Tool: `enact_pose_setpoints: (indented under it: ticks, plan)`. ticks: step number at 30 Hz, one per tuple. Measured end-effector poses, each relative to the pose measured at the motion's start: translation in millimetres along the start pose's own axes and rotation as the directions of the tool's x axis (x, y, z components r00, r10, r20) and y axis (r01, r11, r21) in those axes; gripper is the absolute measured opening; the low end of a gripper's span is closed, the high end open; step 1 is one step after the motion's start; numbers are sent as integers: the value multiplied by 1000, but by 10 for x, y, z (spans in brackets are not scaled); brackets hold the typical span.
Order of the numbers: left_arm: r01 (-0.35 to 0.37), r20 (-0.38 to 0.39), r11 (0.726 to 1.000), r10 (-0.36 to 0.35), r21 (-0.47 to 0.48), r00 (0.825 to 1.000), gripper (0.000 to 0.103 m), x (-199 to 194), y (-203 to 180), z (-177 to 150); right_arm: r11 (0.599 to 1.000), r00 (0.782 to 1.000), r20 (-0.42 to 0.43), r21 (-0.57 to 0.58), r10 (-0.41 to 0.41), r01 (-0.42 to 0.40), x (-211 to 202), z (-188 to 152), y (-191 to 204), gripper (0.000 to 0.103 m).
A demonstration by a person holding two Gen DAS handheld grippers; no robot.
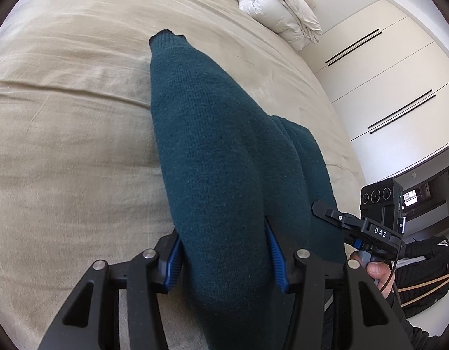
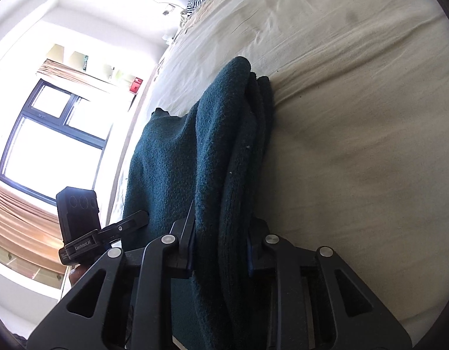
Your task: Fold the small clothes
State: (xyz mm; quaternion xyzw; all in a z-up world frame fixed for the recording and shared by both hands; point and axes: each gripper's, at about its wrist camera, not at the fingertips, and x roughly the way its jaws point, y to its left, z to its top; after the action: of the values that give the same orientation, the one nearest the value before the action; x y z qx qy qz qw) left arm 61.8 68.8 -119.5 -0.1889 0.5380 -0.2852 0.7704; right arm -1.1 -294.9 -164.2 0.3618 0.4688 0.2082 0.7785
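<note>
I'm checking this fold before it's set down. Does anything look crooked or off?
Nothing looks damaged. The teal knit garment hangs bunched between the left gripper and the right gripper, its far end uneven on the beige bedsheet.

left wrist: close, looking down along fingers (image 1: 277, 250) | right wrist: same | shared: sweater (image 1: 212, 145), bed (image 1: 64, 116)

Black tool (image 1: 226, 250) arms, blue ribbed pads (image 1: 275, 258), silver screws, black sleeve (image 1: 423, 250)

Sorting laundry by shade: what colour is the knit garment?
Dark teal garment, clearest in the left wrist view.
</note>
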Motion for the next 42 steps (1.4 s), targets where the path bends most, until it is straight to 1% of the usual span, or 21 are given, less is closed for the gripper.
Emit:
enact_pose_setpoints:
  ticks: [4,6,12,15,19,22,24,27,29,30,31,32,33,34,35,36,37,38,39,41,42]
  plan:
    - [26,0,999,-26,-33,1000,60,34,78,7,999,998,-45,29,38,-36,113,67,-141,24]
    - [5,14,999,-4,-37,1000,63,-31,63,-14,999,998,-49,37,41,-40,55,90,-139,29]
    - [-76,144,997,74,10,987,67,-491,-159,-32,999,998,66,39,-20,18,-475,154,-101,31]
    - [-52,191,997,41,52,981,76,-593,-351,-52,997,994,84,18,67,-68,-612,206,33,33]
    - [-50,149,994,35,97,988,80,-298,-498,-26,986,986,29,-35,164,-163,-424,212,324,33]
    - [-80,151,992,66,92,986,80,-122,-423,-20,994,994,-28,-36,105,-106,-152,171,335,33]
    - [-53,166,996,39,77,985,80,-132,-360,-6,997,996,-37,-11,78,-79,-55,141,175,31]
    - [-64,189,994,47,85,981,79,-236,-385,-54,990,992,1,65,128,-128,-169,107,-8,31]
    - [-123,237,988,97,96,967,79,-367,-458,-103,998,997,46,25,65,-66,-356,94,69,31]
    - [-179,275,977,142,115,951,79,-446,-532,-125,1000,997,69,-5,15,-14,-457,83,134,31]
    - [-253,323,958,199,136,925,83,-535,-624,-169,998,995,94,-39,-38,42,-557,75,216,31]
    - [-342,374,926,265,156,888,91,-624,-736,-226,991,987,124,-76,-99,109,-658,72,319,37]
    - [-433,434,885,326,171,840,96,-730,-849,-308,977,973,167,-114,-160,180,-785,61,413,51]
    - [-501,495,847,364,177,789,103,-826,-974,-385,955,950,224,-153,-216,253,-897,26,568,56]
    - [-555,560,815,385,167,733,103,-942,-1076,-464,928,923,282,-189,-261,320,-999,-13,720,61]
    - [-585,609,797,392,150,690,103,-1051,-1166,-538,898,894,341,-224,-292,378,-1095,-53,878,65]
    - [-598,646,791,390,131,657,103,-1151,-1242,-602,870,866,393,-252,-309,425,-1183,-98,1024,69]
    - [-601,673,790,383,116,633,103,-1254,-1308,-652,844,840,440,-273,-318,462,-1259,-148,1161,78]
    - [-599,691,793,372,110,620,103,-1343,-1373,-699,821,815,484,-289,-319,493,-1336,-199,1288,85]
    - [-592,697,793,342,146,630,103,-1468,-1512,-774,786,767,572,-313,-293,533,-1485,-292,1535,94]
    - [-608,704,780,349,147,619,103,-1522,-1587,-804,775,746,608,-321,-272,544,-1558,-350,1624,98]
